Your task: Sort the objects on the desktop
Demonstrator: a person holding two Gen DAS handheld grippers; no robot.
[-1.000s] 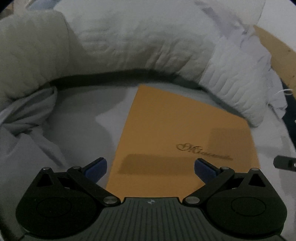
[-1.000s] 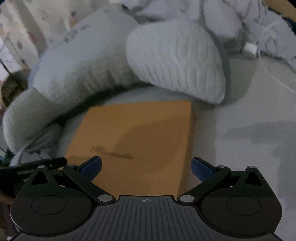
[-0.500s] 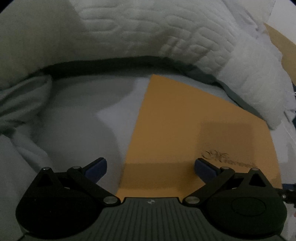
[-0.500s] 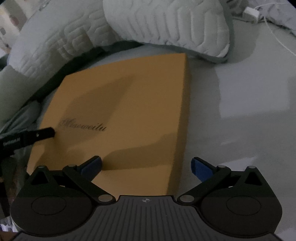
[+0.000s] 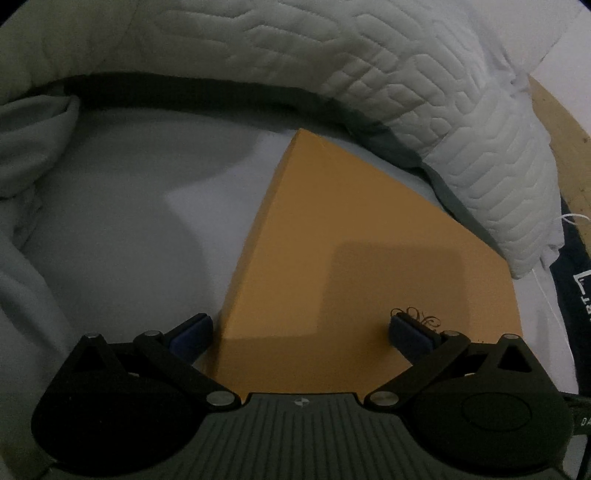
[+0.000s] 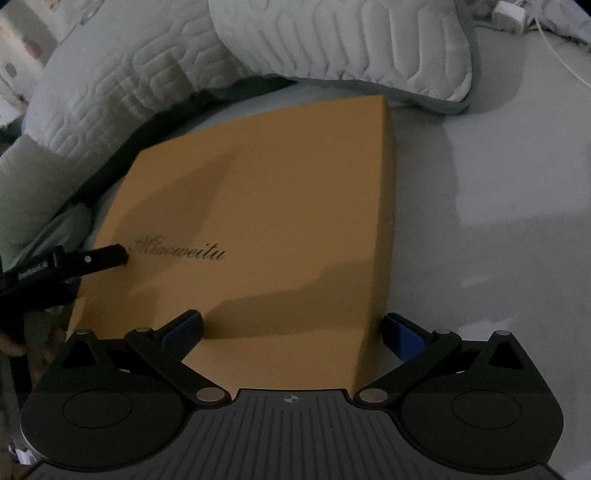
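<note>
Both tools gape wide, gripping nothing: the left tool (image 5: 301, 330) and right tool (image 6: 291, 328) each straddle one side edge of the single orange box (image 6: 266, 206), flat on the bed (image 6: 498, 192). Beyond it lie two quilted pillows (image 6: 332, 40).

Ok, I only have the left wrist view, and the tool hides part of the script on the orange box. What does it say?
Observer: In the right wrist view the orange box reads "Miaoweitu".
Operator: Where is the right tool?
Observer: The right tool is open, astride the box's right edge: one finger over the box, one beyond it.
Operator: Anything else nearby?
Observer: A white charger plug lies beyond the quilted pillow.
</note>
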